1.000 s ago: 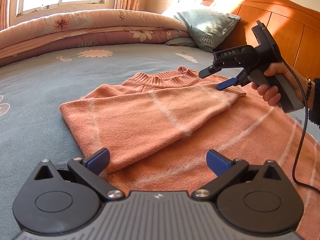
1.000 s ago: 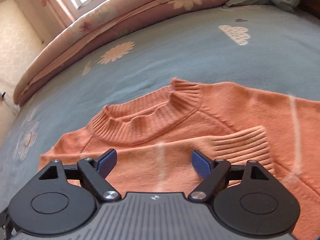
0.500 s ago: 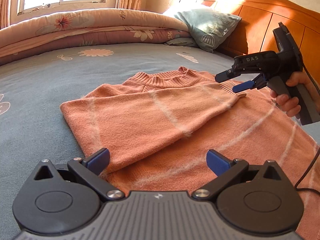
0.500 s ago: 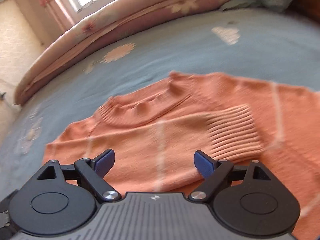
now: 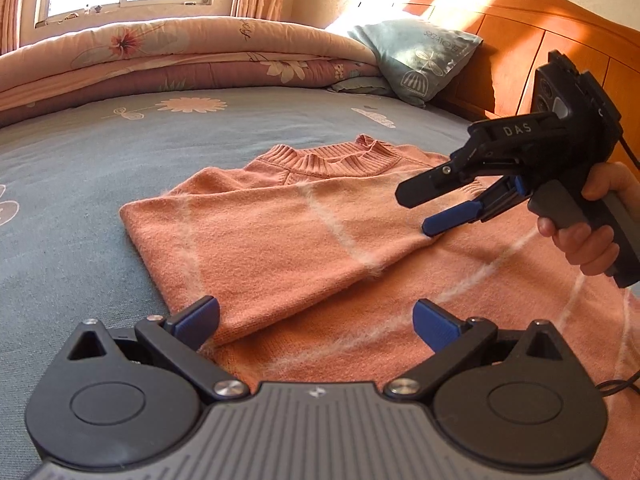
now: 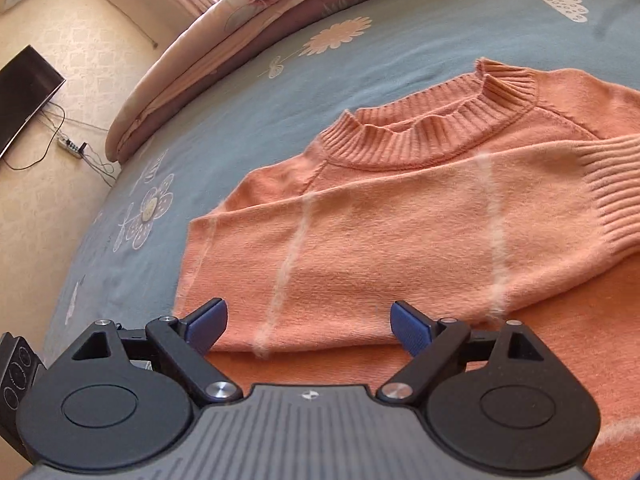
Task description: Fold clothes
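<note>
An orange knitted sweater with pale stripes (image 5: 304,232) lies flat on a grey-blue flowered bedsheet (image 5: 100,160), one sleeve folded across its body. Both grippers hover above it, jaws apart and empty: left gripper (image 5: 316,316) at the sleeve's folded edge, right gripper (image 6: 308,324) mid-sleeve. Bare sheet surrounds the sweater; a rolled floral quilt (image 5: 180,60) lies well beyond.

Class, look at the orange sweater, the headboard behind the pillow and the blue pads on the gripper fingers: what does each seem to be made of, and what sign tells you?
Sweater: soft knit, probably wool or acrylic; ribbed collar, fuzzy pale stripes.
Headboard: wood or wood veneer, glossy; orange panels that shine in sunlight.
Blue pads: likely rubber or plastic, matte; fine ridged texture.
</note>
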### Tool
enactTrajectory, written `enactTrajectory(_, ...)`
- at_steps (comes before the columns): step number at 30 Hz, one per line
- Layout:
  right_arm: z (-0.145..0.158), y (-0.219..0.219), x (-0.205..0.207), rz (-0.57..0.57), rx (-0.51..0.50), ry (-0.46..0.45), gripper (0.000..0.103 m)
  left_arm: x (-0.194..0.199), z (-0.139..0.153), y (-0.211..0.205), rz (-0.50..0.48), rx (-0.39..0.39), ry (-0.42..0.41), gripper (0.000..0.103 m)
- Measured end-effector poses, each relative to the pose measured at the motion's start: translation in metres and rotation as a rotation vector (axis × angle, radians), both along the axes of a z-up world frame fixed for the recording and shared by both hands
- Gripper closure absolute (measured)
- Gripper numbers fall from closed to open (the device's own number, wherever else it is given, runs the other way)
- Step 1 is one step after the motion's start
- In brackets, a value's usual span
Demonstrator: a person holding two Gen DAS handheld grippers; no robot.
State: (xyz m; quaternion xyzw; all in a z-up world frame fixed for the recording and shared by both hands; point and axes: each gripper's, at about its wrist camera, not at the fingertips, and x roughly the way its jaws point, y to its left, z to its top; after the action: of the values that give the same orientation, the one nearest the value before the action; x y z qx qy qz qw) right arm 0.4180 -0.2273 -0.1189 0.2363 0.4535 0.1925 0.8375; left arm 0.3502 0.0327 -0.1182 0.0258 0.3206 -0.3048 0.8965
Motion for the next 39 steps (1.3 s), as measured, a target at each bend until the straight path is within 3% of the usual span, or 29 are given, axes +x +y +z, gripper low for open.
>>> enactTrajectory(4, 0.011, -0.009, -0.008, -0.051, -0.061, -0.021, 0.011, 0.000, 0.002, 0.001, 0.001, 0.007, 0.005, 0.001)
enactTrajectory(13, 0.020, 0.046, -0.004, 0.120, 0.019, -0.053, 0.011, -0.005, 0.009, 0.007, -0.025, 0.065, 0.006, 0.001)
enactTrajectory(21, 0.001, 0.098, 0.004, 0.227, 0.010, -0.005, 0.010, -0.005, 0.013, 0.016, -0.030, 0.006, 0.010, 0.001)
enactTrajectory(23, 0.002, 0.101, 0.003, 0.222, -0.001, -0.007, 0.009, -0.004, 0.012, 0.017, -0.030, -0.001, 0.012, 0.001)
enactTrajectory(27, 0.012, 0.104, 0.006, 0.220, 0.072, -0.017, 0.009, -0.002, 0.011, 0.016, -0.031, -0.020, 0.023, 0.001)
enactTrajectory(33, 0.009, 0.103, 0.007, 0.170, 0.013, 0.051, 0.009, 0.000, 0.004, 0.007, -0.043, -0.011, 0.039, 0.001)
enactTrajectory(39, 0.063, 0.048, -0.032, 0.043, -0.070, -0.011, 0.009, -0.004, 0.015, 0.002, -0.042, -0.041, 0.029, 0.001)
